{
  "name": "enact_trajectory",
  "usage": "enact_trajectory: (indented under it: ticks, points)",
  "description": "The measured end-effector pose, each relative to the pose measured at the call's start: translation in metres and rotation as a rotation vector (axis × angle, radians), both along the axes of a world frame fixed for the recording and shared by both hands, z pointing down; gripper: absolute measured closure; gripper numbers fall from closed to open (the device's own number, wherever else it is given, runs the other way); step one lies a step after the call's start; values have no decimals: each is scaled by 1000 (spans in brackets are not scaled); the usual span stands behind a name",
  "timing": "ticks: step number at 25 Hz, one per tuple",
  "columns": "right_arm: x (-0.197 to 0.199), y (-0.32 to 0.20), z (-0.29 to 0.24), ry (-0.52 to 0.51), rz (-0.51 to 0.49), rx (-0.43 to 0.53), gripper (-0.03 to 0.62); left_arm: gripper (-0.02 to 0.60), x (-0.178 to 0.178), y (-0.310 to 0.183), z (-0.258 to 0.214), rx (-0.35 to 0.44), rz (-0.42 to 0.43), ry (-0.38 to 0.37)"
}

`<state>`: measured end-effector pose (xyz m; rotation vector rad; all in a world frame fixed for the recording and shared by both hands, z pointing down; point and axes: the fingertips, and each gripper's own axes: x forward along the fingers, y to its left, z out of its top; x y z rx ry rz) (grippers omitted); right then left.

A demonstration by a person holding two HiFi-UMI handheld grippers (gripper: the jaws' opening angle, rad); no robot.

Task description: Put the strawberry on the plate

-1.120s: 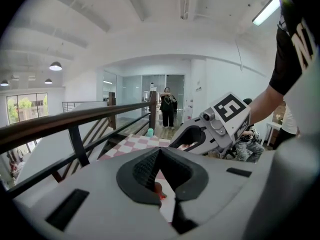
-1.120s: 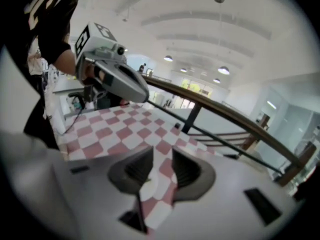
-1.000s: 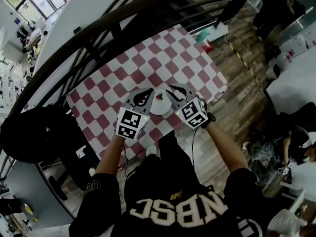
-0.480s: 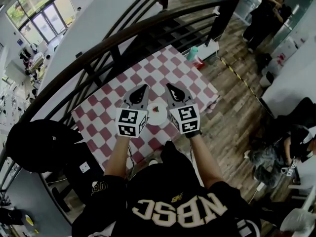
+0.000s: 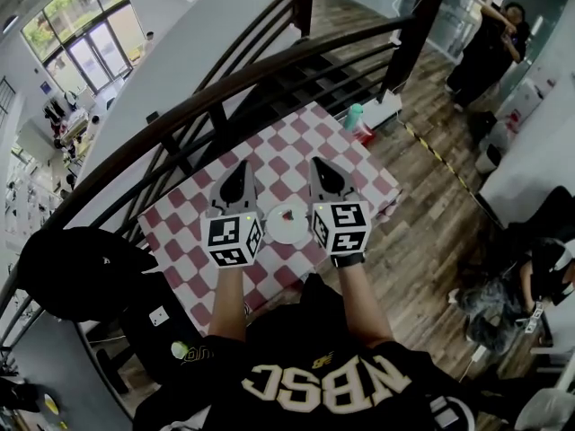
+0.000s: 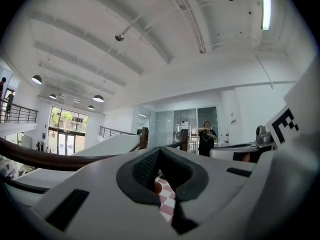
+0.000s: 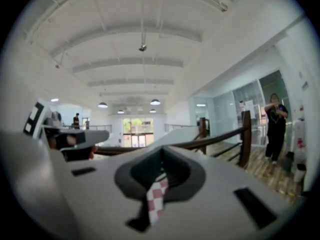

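"Looking down in the head view, where is the strawberry (image 5: 289, 214)?"

"On the white plate (image 5: 278, 238). That sits on the checked surface (image 5: 359, 173) close to its near edge, between the left tool (image 5: 241, 171) and the right tool (image 5: 322, 167). Both tools are held above the surface, clear of the plate, with their tips pointing away from the person."

"What room is there around it?"

"A dark railing (image 5: 225, 97) runs along the surface's far left edge. A teal container (image 5: 355, 115) stands just past the far corner. Wooden floor (image 5: 431, 196) lies off the right edge, and checked cloth stretches beyond the plate."

"And the left gripper view?"

"The jaws are together at the tips and grip nothing. A sliver of cloth shows through the gap behind them. Beyond are the railing and a wide hall, with a person (image 6: 206, 136) well away."

"The right gripper view?"

"Its jaws have just been closing and meet, with nothing between them. Again only cloth shows through the slit. A railing post (image 7: 245, 134) stands to the right."
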<state>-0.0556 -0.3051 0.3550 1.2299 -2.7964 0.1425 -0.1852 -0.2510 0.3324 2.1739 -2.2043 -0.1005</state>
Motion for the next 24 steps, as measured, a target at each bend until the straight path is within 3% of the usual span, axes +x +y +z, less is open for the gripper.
enact_trajectory:
  ticks: [10,24]
  points:
    - [-28,4,-4,-17,-39,19,576,574,14,-14,4,6,43,-8]
    - [-31,-21,-17,-38,-21,49,576,574,-1,-36,-4,41,38,-14]
